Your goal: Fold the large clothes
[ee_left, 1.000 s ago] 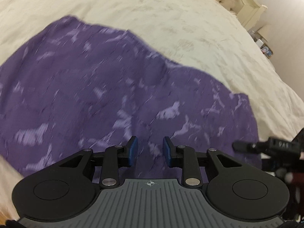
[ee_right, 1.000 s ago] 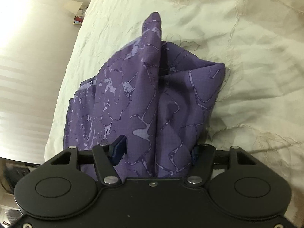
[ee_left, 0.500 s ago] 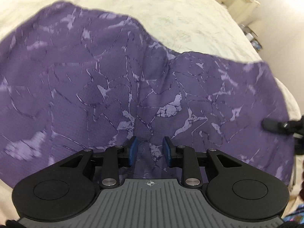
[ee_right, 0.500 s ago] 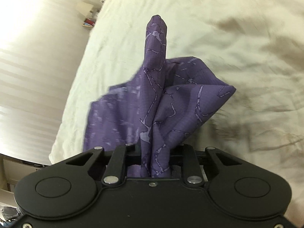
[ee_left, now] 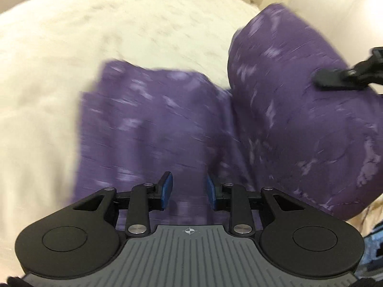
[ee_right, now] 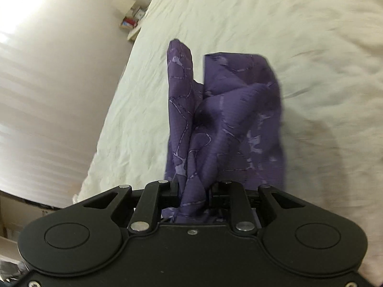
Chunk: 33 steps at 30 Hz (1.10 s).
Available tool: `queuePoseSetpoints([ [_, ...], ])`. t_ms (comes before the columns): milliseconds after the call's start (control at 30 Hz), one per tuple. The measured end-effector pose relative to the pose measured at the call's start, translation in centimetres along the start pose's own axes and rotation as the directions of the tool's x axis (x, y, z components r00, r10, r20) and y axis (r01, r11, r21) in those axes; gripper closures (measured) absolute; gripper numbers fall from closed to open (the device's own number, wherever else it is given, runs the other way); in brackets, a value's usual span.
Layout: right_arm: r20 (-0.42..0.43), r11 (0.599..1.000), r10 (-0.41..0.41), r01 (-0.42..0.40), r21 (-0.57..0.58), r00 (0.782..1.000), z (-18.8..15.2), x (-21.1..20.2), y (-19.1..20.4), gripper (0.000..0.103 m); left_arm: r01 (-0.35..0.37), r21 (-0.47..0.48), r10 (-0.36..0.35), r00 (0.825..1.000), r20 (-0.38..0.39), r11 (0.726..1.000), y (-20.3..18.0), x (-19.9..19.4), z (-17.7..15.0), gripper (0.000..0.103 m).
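Right wrist view shows the right gripper (ee_right: 195,199) clamped on a bunched corner of the purple garment (ee_right: 222,124), the cloth squeezed into a twisted rope between its jaws and fanning out toward twelve o'clock above the cream bedspread (ee_right: 239,12). The held part looks lifted clear of the bed here, its long axis running from six to twelve in that picture, with a narrow rolled tip poking up at about eleven o'clock.

From the left wrist camera, the left gripper (ee_left: 187,191) has its blue pads (ee_left: 166,189) a narrow gap apart with purple cloth seen between and under them; motion blur keeps me from telling whether the pads actually pinch it. The garment (ee_left: 153,129) lies partly on the bedspread (ee_left: 71,47) through the middle of that picture, while a raised flap billows at two o'clock, where the dark tip of the other gripper shows at the edge.

My reading: this is the carry-over stage of a fold, one side being brought across the rest. The next move calls for laying the lifted flap down edge to edge, keeping tension so it lands flat, then releasing. Bunching in the grip could leave a creased corner.
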State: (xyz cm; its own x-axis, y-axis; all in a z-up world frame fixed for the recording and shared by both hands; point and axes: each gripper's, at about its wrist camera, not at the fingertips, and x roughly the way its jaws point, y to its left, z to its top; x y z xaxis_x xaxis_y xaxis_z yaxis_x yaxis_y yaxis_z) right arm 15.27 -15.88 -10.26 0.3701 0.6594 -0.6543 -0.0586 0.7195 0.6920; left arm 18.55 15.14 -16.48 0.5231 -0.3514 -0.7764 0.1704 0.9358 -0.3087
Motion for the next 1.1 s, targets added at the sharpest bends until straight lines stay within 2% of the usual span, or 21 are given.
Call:
queuePoseSetpoints([
  [200, -0.062, 0.999, -0.037, 0.038, 0.026, 0.997, -0.8, 7.9, 3.4, 0.074, -0.039, -0.059, 0.042, 0.998, 0.048, 0.997, 5.9, -3.6, 0.2, 0.074],
  [400, -0.101, 0.995, -0.102, 0.103, 0.012, 0.99, -2.6, 15.0, 5.1, 0.07, -0.083, -0.108, 0.088, 0.995, 0.041, 0.991, 9.4, -5.2, 0.0, 0.074],
  [467, -0.109, 0.994, -0.11, 0.112, 0.006, 0.988, -3.0, 16.6, 5.3, 0.054, -0.088, -0.115, 0.094, 0.995, 0.041, 0.989, 9.8, -5.6, -0.2, 0.074],
  [533, -0.124, 0.998, -0.049, 0.053, 0.029, 0.991, -3.2, 17.1, 4.8, 0.048, -0.084, -0.12, 0.091, 0.995, 0.048, 0.989, 10.1, -6.4, -0.5, 0.074],
  [600, -0.135, 0.998, 0.04, -0.032, 0.06, 0.99, -3.1, 17.0, 4.7, 0.048, -0.072, -0.121, 0.08, 0.995, 0.062, 0.99, 10.1, -6.8, -0.2, 0.074],
  [700, -0.111, 0.99, 0.137, -0.135, 0.026, 0.984, -2.7, 14.8, 5.5, 0.047, -0.046, -0.108, 0.056, 0.994, 0.092, 0.993, 9.5, -7.8, 0.5, 0.074],
  [800, -0.053, 0.985, 0.164, -0.166, -0.037, 0.985, -2.6, 11.7, 6.4, 0.044, -0.014, -0.051, 0.021, 0.99, 0.138, 0.999, 8.9, -8.6, 1.5, 0.073],
  [900, 0.023, 0.988, 0.116, -0.113, -0.104, 0.993, -2.8, 8.0, 5.9, 0.042, 0.039, 0.031, -0.044, 0.984, 0.173, 0.999, 6.8, -8.8, 3.1, 0.073],
  [1000, 0.102, 0.989, 0.001, 0.014, -0.149, 0.995, -3.6, 4.9, 4.4, 0.042, 0.118, 0.13, -0.138, 0.977, 0.162, 0.984, 4.1, -7.9, 4.1, 0.072],
  [1100, 0.14, 0.968, -0.13, 0.156, -0.196, 0.982, -4.9, 3.6, 3.1, 0.042, 0.167, 0.237, -0.196, 0.975, 0.108, 0.957, 1.7, -5.6, 3.9, 0.072],
])
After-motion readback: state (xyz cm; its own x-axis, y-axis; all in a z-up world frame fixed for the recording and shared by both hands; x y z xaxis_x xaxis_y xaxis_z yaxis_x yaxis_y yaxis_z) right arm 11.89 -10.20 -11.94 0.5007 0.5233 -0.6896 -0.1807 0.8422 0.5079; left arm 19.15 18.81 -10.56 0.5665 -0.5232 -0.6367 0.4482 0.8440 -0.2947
